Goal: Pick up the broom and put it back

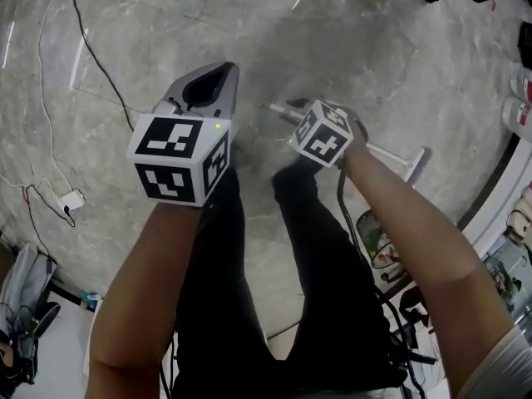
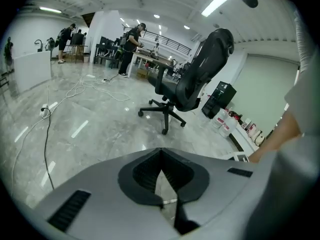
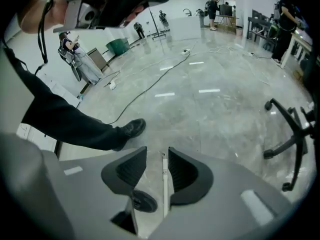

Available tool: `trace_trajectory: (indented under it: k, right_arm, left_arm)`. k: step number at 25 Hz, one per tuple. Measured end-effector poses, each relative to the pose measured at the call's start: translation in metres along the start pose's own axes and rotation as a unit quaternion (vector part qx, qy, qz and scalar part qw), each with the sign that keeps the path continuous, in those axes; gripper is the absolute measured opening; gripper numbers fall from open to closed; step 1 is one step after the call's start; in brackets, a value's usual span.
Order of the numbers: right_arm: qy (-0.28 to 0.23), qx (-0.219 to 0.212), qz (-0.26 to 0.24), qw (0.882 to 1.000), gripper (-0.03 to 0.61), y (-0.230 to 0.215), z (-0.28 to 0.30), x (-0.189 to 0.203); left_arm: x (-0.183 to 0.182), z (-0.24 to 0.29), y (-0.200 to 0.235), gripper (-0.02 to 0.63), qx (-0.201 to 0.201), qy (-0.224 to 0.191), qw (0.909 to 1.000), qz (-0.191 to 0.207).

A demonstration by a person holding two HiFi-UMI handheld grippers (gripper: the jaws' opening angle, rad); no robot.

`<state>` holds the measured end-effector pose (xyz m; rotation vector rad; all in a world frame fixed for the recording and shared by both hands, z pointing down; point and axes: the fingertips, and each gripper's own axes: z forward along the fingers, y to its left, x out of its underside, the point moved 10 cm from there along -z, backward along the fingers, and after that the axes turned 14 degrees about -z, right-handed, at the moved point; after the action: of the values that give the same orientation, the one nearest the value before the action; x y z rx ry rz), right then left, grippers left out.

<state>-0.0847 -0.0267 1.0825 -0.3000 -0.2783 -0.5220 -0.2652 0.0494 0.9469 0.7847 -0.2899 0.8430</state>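
The broom's thin white handle (image 1: 392, 155) lies on the grey marble floor in front of my feet and runs under my right hand. In the right gripper view the same handle (image 3: 163, 181) shows as a pale stick on the floor, seen through the gap between the jaws. My right gripper (image 3: 157, 153) points steeply down over it, open, with the pads clear of the stick. In the head view only its marker cube (image 1: 324, 131) shows. My left gripper (image 1: 220, 71) hangs to the left above bare floor, its jaw tips meeting, holding nothing.
A black office chair (image 2: 187, 84) stands on the floor ahead of the left gripper; its wheeled base (image 3: 290, 134) shows at the right. Cables (image 1: 50, 123) and a power strip (image 1: 71, 199) lie at the left. My shoe (image 3: 131, 128) is near the handle. Bottles (image 1: 519, 110) line the right wall.
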Motion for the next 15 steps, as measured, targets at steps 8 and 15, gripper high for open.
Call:
trace_trajectory:
  k: [8,15]
  right_arm:
    - [0.069,-0.026,-0.026,0.997,0.129,0.009,0.201,0.055]
    - [0.102,-0.013,-0.026,0.994,0.129,-0.004,0.302,0.085]
  left_arm:
    - [0.086,0.106,0.089,0.005,0.011,0.01,0.9999,-0.007]
    - [0.123,0.169,0.14,0.005,0.022,0.022,0.9994,-0.016]
